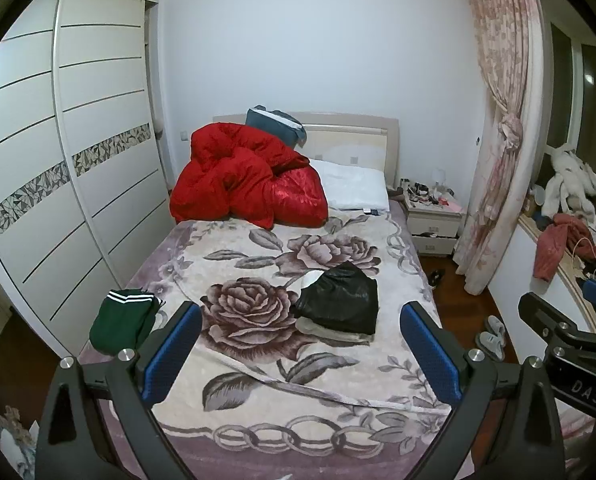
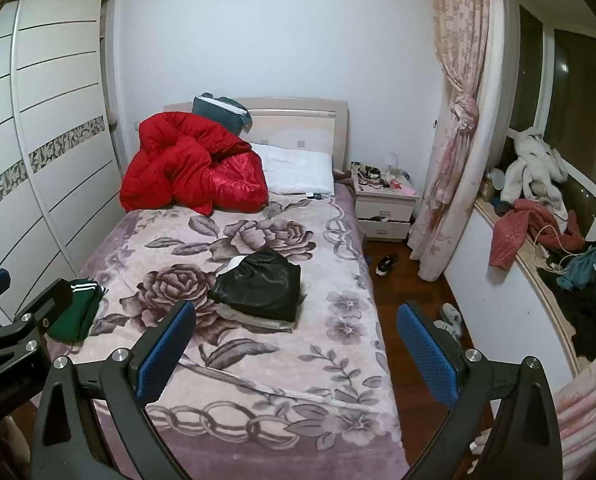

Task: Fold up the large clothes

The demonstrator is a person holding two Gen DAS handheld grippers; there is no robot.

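Observation:
A folded shiny black garment (image 1: pixel 339 304) (image 2: pixel 260 286) lies on a grey folded piece in the middle of the floral bedspread (image 1: pixel 258 264) (image 2: pixel 226 248). A folded green garment with white stripes (image 1: pixel 122 318) (image 2: pixel 80 310) lies at the bed's left edge. A crumpled red quilt (image 1: pixel 242 176) (image 2: pixel 190 168) is heaped at the head. My left gripper (image 1: pixel 301 344) is open and empty, held above the foot of the bed. My right gripper (image 2: pixel 298 344) is open and empty beside it, over the bed's right edge.
A white wardrobe (image 1: pixel 58 160) runs along the left. A pillow (image 1: pixel 353 188) and a nightstand (image 1: pixel 433 220) are at the head. Shoes and slippers (image 2: pixel 449 318) lie on the wood floor at right. A window ledge (image 2: pixel 537 240) holds piled clothes; a pink curtain (image 2: pixel 457 120) hangs beside it.

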